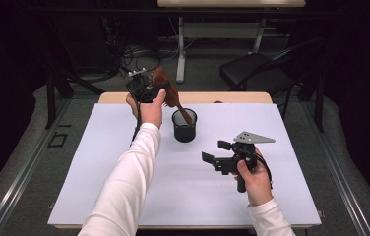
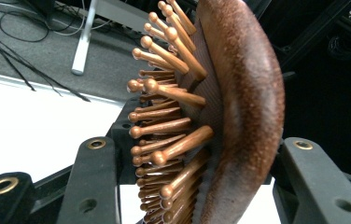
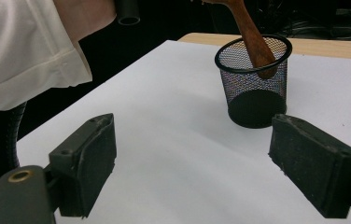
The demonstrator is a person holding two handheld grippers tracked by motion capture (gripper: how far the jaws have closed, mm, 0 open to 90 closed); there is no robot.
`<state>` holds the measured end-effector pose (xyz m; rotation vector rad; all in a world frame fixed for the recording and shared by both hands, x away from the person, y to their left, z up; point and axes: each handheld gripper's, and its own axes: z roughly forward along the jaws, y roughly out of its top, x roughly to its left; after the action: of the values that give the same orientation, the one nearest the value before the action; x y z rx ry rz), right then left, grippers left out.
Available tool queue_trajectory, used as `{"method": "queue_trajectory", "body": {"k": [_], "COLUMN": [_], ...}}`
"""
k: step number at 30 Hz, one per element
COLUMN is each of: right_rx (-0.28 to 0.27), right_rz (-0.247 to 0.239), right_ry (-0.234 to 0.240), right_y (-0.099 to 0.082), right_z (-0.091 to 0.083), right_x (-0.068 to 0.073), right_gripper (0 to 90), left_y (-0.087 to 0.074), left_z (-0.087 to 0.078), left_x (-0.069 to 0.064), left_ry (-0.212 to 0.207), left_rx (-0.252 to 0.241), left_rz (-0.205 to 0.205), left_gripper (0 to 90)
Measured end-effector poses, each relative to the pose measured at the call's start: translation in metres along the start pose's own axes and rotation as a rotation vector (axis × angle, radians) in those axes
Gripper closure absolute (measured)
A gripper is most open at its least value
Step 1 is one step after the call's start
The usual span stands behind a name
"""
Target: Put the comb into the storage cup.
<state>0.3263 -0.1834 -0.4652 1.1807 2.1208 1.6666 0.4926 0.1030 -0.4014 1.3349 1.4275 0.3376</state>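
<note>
A brown wooden hairbrush is held by its head in my left gripper, near the table's far edge. Up close, its peg bristles and rounded back sit between the two black jaws. The brush handle slants down into a black mesh cup, its tip inside the rim. My right gripper hovers open over the white table right of centre, jaws wide apart, pointing toward the cup.
The white table surface has a wooden strip along its far edge. Beyond it are a black chair, a desk leg and cables on the floor. A white sleeve crosses the right gripper view.
</note>
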Motion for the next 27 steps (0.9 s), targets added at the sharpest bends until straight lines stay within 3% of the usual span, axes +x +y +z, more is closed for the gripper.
{"method": "queue_trajectory", "body": {"k": [19,27], "right_rx": [-0.002,-0.002], "right_rz": [0.004,-0.002], "right_ry": [0.0,0.001], "right_y": [0.0,0.0], "right_z": [0.0,0.0], "right_x": [0.0,0.0], "right_gripper": [14.6,14.6], "left_y": [-0.013,-0.02], "left_z": [0.011,0.014], "left_x": [-0.003,0.002], "left_ry": [-0.002,0.006], "left_rx": [0.03,0.038], "left_rz": [0.022,0.003], "left_gripper": [50.9,50.8]}}
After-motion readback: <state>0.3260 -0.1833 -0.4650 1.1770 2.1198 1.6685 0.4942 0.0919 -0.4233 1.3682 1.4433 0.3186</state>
